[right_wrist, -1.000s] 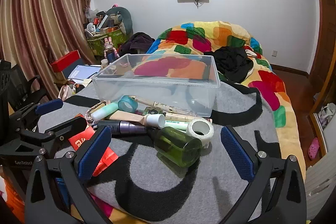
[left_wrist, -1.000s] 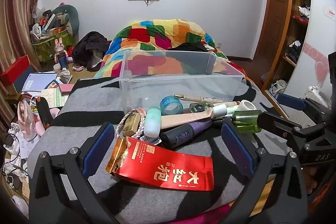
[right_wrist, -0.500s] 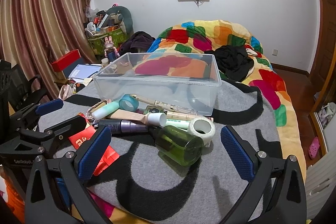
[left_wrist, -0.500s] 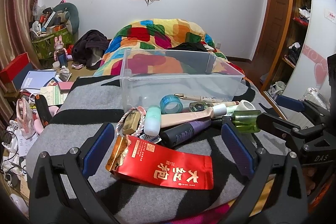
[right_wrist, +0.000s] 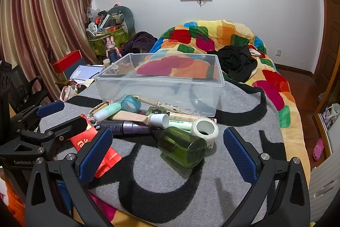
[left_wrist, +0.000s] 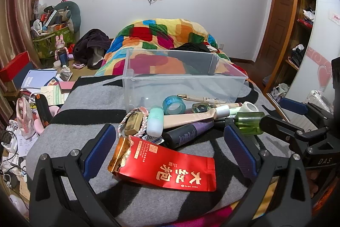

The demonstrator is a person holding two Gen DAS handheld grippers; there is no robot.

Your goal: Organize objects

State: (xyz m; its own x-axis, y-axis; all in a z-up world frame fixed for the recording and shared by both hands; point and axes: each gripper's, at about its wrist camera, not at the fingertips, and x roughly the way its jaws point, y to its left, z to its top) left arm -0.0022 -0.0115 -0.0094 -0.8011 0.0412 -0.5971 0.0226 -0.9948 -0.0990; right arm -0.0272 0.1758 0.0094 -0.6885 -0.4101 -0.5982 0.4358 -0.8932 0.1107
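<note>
Here, on a grey-and-black blanket (right_wrist: 233, 112), the left gripper (left_wrist: 170, 148) hangs with its blue pads wide apart over a red foil tea packet (left_wrist: 163, 165), gripping nothing. Behind the packet lies a heap: a braided bracelet (left_wrist: 132, 120), a mint tube (left_wrist: 156, 120), a blue tape roll (left_wrist: 173, 104) and a dark purple bottle (left_wrist: 187, 134). The clear plastic bin (right_wrist: 161, 80) stands just beyond, with nothing inside. Further right, the right gripper (right_wrist: 167, 154) is likewise spread apart, empty, around a green bottle (right_wrist: 182, 147) lying on its side against a white tape roll (right_wrist: 205, 129).
</note>
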